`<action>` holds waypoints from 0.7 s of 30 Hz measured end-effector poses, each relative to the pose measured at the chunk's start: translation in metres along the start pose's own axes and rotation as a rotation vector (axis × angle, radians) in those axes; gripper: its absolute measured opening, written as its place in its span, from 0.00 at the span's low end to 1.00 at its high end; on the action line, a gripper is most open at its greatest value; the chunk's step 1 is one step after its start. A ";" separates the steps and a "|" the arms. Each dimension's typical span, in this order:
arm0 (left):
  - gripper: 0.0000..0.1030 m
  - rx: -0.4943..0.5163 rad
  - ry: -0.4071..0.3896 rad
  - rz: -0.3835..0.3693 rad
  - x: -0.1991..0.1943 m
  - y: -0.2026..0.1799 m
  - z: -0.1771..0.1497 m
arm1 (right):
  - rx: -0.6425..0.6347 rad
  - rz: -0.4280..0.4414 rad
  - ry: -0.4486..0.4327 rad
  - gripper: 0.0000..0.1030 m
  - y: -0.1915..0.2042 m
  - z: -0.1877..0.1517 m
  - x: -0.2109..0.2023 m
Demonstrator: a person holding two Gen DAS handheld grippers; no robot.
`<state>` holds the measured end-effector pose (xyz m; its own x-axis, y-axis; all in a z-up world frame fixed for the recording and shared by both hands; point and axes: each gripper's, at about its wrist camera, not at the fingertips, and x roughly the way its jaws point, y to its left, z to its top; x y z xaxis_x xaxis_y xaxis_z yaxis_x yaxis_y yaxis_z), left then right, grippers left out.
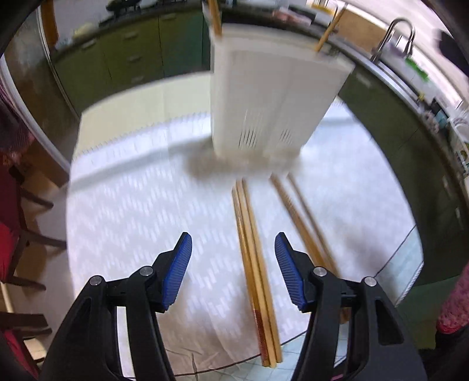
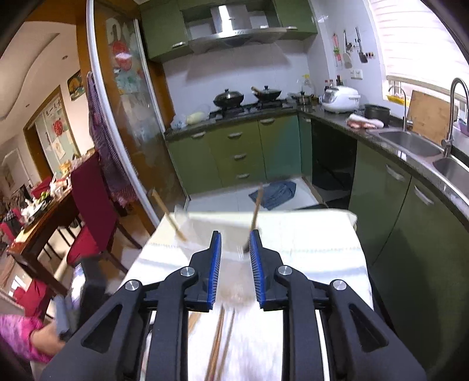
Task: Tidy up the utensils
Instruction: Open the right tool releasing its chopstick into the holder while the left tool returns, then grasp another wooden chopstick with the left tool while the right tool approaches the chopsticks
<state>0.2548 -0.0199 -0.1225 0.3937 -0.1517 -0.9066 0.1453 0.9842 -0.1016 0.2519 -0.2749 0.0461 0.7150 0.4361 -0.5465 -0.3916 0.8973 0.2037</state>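
A white slotted utensil holder (image 1: 272, 96) stands on the table's white patterned cloth (image 1: 132, 205), blurred. One chopstick (image 1: 216, 17) sticks out of its left side and another (image 1: 328, 32) out of its right. Two pairs of wooden chopsticks lie flat in front of it. My left gripper (image 1: 233, 239) is open above the cloth, and the nearer pair (image 1: 255, 263) runs between its fingers without touching the pads. The other pair (image 1: 302, 217) lies just right of it. My right gripper (image 2: 234, 237) points at the holder (image 2: 205, 219), its jaws a little apart with nothing between them.
Green cabinets (image 2: 240, 152) and a counter with a sink (image 2: 410, 143) run along the back and right. Red chairs (image 2: 91, 205) stand left of the table. A hand in a pink sleeve (image 2: 35, 337) shows at lower left. The table's near edge (image 1: 293, 341) is close.
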 end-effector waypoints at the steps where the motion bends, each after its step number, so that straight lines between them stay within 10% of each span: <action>1: 0.54 -0.006 0.018 -0.005 0.008 -0.001 0.000 | 0.000 -0.002 0.014 0.20 -0.003 -0.009 -0.004; 21: 0.30 0.017 0.148 0.048 0.060 -0.010 0.006 | 0.083 0.005 0.177 0.27 -0.051 -0.091 0.009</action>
<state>0.2823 -0.0399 -0.1739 0.2626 -0.0882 -0.9609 0.1451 0.9881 -0.0511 0.2254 -0.3231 -0.0428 0.5971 0.4284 -0.6782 -0.3405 0.9009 0.2693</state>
